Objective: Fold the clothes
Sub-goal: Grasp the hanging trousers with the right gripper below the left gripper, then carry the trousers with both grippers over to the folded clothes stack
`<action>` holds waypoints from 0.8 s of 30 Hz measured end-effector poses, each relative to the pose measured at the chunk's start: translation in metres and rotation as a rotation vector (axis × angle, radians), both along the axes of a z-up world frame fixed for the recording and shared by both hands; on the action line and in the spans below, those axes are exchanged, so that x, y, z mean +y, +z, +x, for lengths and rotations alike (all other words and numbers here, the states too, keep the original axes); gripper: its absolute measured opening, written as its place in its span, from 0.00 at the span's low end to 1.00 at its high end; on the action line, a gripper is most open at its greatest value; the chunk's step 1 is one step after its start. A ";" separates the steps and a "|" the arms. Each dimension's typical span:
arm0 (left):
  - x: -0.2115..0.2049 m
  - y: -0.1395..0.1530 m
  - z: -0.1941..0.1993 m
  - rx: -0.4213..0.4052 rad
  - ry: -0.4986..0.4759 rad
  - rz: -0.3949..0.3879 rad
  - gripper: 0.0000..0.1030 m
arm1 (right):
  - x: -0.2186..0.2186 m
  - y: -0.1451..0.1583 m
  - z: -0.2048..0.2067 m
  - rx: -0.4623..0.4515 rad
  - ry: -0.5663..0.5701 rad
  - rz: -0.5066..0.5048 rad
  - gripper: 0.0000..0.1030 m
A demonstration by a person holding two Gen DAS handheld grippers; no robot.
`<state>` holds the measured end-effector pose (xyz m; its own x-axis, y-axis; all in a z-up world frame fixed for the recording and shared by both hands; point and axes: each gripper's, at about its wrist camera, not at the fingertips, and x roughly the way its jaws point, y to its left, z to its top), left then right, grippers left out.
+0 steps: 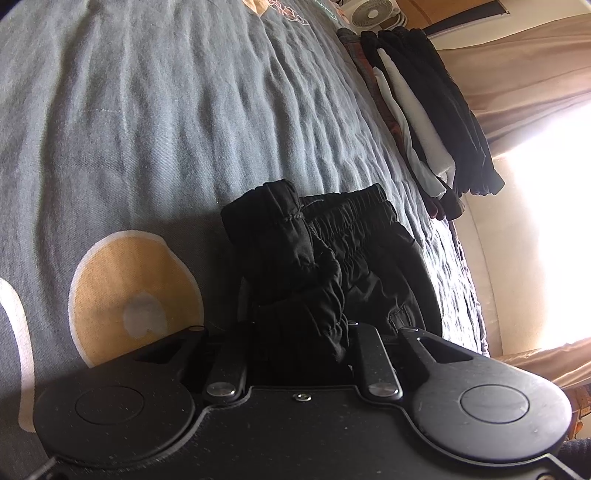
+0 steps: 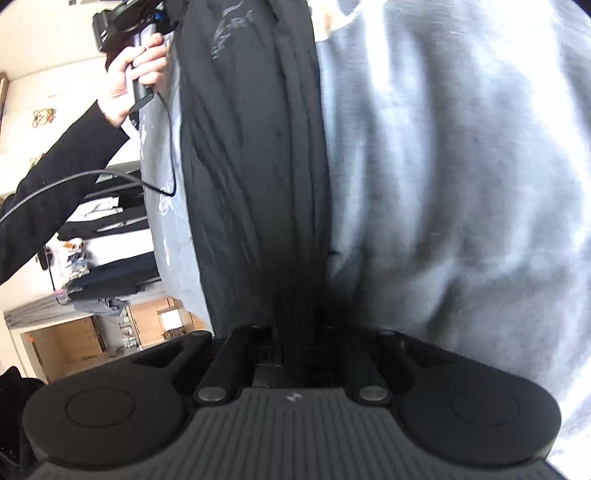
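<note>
While I look through the left wrist view, my left hand-held gripper (image 1: 299,332) is narrowed onto a bunched black fabric garment with an elastic gathered waistband (image 1: 321,258); the cloth sits pinched between the jaws and rises in a crumpled roll ahead of them. It lies on the grey wrinkled bedspread with tan oval prints (image 1: 147,129). Along the bed's far right edge I see a row of folded dark and white clothes (image 1: 424,110), well apart from the held piece. Beyond them: a white fan (image 1: 371,14) and a tan curtain (image 1: 517,74) beside a bright window.

Right wrist view: my right hand-held gripper (image 2: 295,354) is closed down tight, with a long dark grey garment bearing a faint printed logo (image 2: 251,166) running into the gap between its jaws. The garment stretches away toward the top left, where a hand in a black sleeve (image 2: 136,70) grips the other device. Grey bedspread fills the right side, blurred.
</note>
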<state>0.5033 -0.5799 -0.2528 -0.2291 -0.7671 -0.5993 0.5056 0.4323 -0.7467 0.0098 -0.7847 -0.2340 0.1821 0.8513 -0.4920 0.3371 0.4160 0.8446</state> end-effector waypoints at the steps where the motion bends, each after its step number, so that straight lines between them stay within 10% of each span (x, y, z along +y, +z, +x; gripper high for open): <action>1: 0.000 0.002 0.000 0.000 -0.001 0.000 0.16 | 0.002 0.003 0.001 -0.013 0.002 0.016 0.04; 13: 0.012 0.051 -0.008 0.006 -0.030 -0.064 0.15 | 0.013 0.065 0.017 -0.142 -0.042 0.178 0.04; 24: 0.016 0.169 -0.039 -0.076 -0.050 -0.144 0.14 | 0.006 0.148 0.020 -0.242 -0.032 0.227 0.04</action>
